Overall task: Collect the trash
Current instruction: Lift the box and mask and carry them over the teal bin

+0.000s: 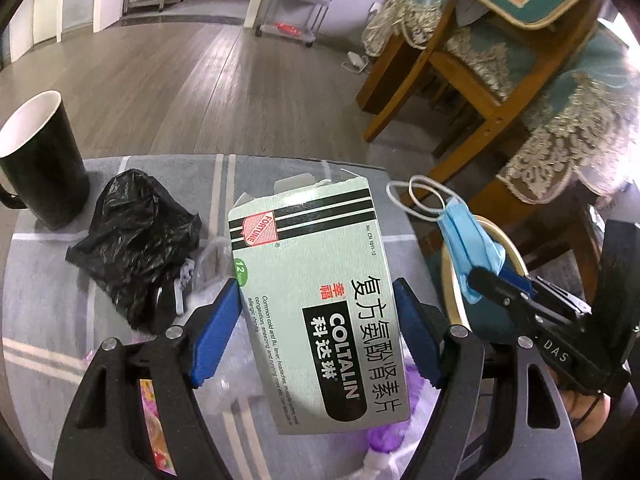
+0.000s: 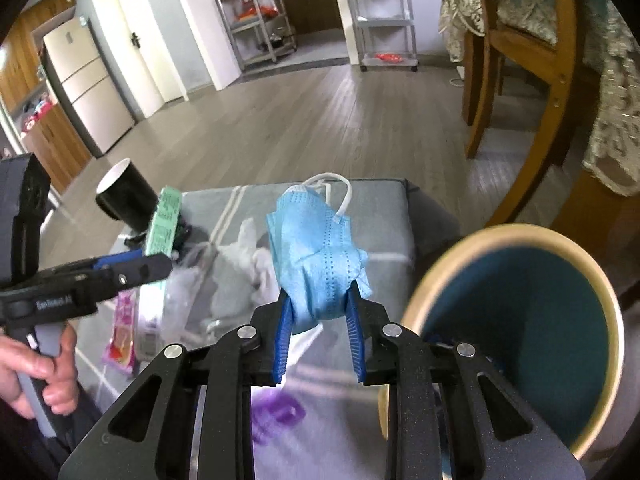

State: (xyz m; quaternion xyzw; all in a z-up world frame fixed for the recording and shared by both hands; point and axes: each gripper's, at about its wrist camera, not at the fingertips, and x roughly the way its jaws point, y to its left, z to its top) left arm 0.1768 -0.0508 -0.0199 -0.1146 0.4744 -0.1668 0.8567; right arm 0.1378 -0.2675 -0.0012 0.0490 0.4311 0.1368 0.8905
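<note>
My left gripper (image 1: 316,292) is shut on a pale green Coltalin medicine box (image 1: 320,300) and holds it above the grey checked table (image 1: 48,304). The box shows edge-on in the right wrist view (image 2: 162,224). My right gripper (image 2: 320,300) is shut on a crumpled blue face mask (image 2: 316,252) with white ear loops, held above the table next to a round bin (image 2: 520,320) with a teal inside and a cream rim. The mask also shows in the left wrist view (image 1: 468,248), over the bin's rim (image 1: 450,280).
On the table lie a crumpled black plastic bag (image 1: 136,240), a black mug (image 1: 36,160), clear plastic wrap (image 2: 240,264), a pink wrapper (image 2: 120,332) and a purple scrap (image 2: 276,412). A wooden chair (image 1: 460,92) and draped table stand to the right.
</note>
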